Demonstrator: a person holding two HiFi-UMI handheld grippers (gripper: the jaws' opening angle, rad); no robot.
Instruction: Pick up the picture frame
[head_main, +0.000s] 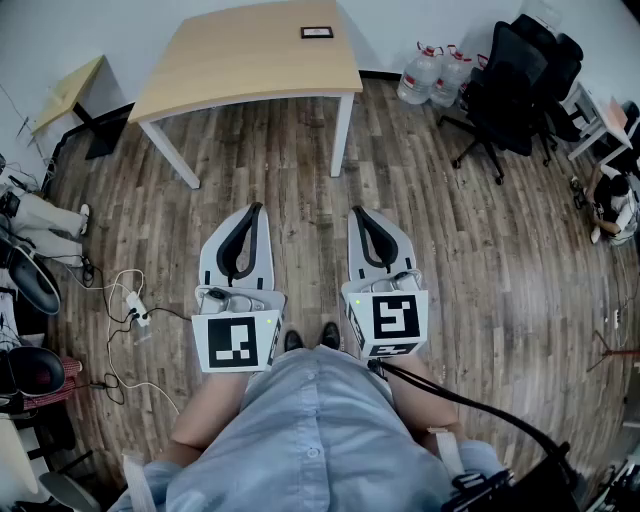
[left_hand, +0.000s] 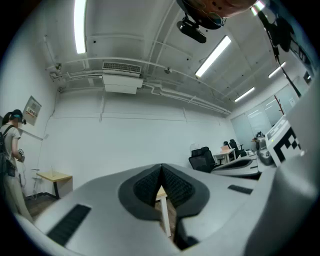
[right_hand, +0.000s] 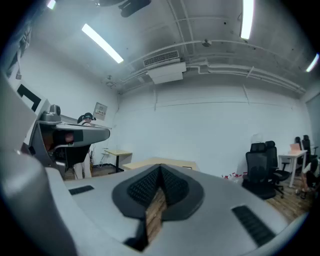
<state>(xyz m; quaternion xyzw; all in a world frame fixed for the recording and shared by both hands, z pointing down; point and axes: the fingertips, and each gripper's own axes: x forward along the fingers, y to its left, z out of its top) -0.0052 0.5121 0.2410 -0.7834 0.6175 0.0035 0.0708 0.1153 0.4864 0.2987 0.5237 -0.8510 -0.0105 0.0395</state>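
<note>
A small dark picture frame (head_main: 317, 33) lies flat near the far edge of a light wooden table (head_main: 240, 60), well ahead of me. I hold both grippers level at waist height over the floor, far short of the table. My left gripper (head_main: 255, 210) is shut with nothing in it, its black pads (left_hand: 161, 186) meeting at the tip. My right gripper (head_main: 358, 214) is shut and empty too, pads (right_hand: 160, 184) pressed together. From the right gripper view the table (right_hand: 155, 163) shows beyond the jaws; the frame is too small to make out there.
Black office chairs (head_main: 515, 85) and water jugs (head_main: 432, 70) stand at the right. A small side table (head_main: 68, 90) is at the far left, with a power strip and cables (head_main: 132, 305) on the wood floor. A person (left_hand: 11, 165) stands at the left wall.
</note>
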